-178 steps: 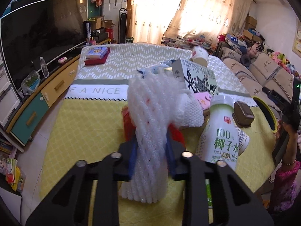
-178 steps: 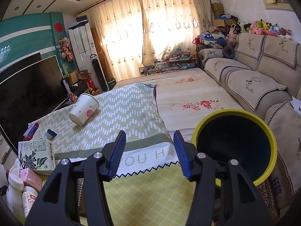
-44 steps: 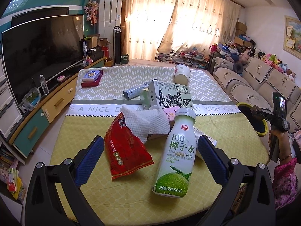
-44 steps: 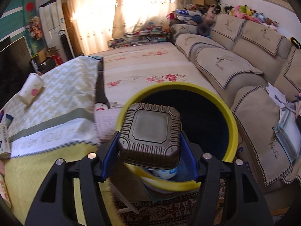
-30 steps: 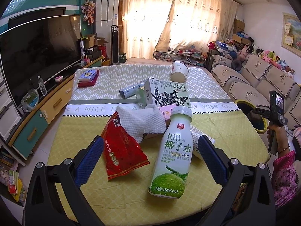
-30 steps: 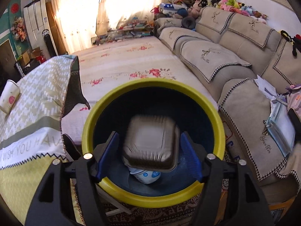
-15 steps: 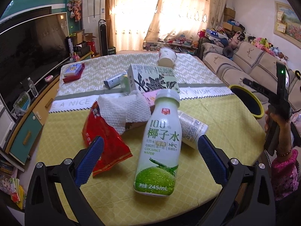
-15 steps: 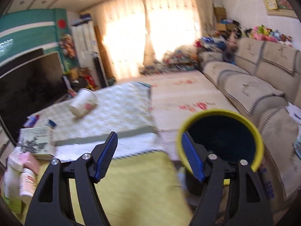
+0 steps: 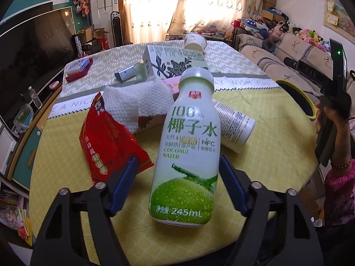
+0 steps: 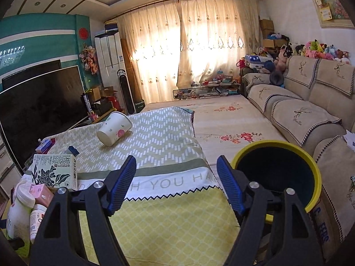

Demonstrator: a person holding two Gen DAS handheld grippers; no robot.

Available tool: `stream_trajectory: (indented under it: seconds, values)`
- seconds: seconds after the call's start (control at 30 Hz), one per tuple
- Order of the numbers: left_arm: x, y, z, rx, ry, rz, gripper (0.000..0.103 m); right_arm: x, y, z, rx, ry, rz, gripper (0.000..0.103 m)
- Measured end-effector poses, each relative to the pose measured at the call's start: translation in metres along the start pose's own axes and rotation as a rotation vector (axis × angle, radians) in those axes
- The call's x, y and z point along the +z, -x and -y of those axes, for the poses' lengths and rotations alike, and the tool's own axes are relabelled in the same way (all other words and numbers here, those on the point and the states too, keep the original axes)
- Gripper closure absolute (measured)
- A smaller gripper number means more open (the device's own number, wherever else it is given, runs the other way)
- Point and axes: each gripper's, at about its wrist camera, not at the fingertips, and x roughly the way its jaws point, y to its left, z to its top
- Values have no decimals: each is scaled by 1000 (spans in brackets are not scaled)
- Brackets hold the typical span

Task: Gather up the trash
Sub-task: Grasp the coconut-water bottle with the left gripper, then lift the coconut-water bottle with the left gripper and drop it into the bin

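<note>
With the brown box gone from my right gripper [image 10: 176, 178], its empty jaws opening, my left gripper [image 9: 177, 182] jaws are closing around the coconut water bottle [image 9: 188, 153], next for the bin [image 10: 277, 175].

Both wrist views share the table [image 9: 66, 133]

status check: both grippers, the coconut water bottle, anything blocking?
Left gripper closing around upright coconut water bottle, fingers not yet pressing. Right gripper empty, opening, beside yellow bin. Red snack bag close to left finger.
</note>
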Motion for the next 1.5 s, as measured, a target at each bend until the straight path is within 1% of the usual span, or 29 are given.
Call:
stream_trajectory:
  seconds: [0.13,0.17,0.2,0.3,0.4,0.63,0.77,0.93,1.2,1.5]
  values:
    - [-3,-4,0,-8,-5,-11,38,-2,-2,-2,-2,14,-1,31]
    - [-4,-5,1,-10,-11,-12,41,-2,-2,-2,-2,15,-2,31]
    - [-5,-5,2,-14,-13,-12,48,-2,-3,-2,-2,15,-3,31]
    - [-6,-4,4,-19,-20,-2,49,-3,-4,-1,1,10,-4,31]
    - [-5,4,4,-33,-18,28,50,-2,-4,-1,2,9,-8,31]
    - [7,41,4,-33,-13,159,52,-3,-6,-2,0,12,-11,31]
    - [14,52,3,-29,-3,217,52,-2,-5,0,4,7,-11,31]
    - [21,60,4,-19,-3,256,52,-2,-7,1,6,8,-16,31]
    - [36,78,4,4,-14,343,52,-3,-9,2,12,-2,-22,31]
    - [59,79,6,6,-41,403,52,-3,-8,3,13,-3,-24,31]
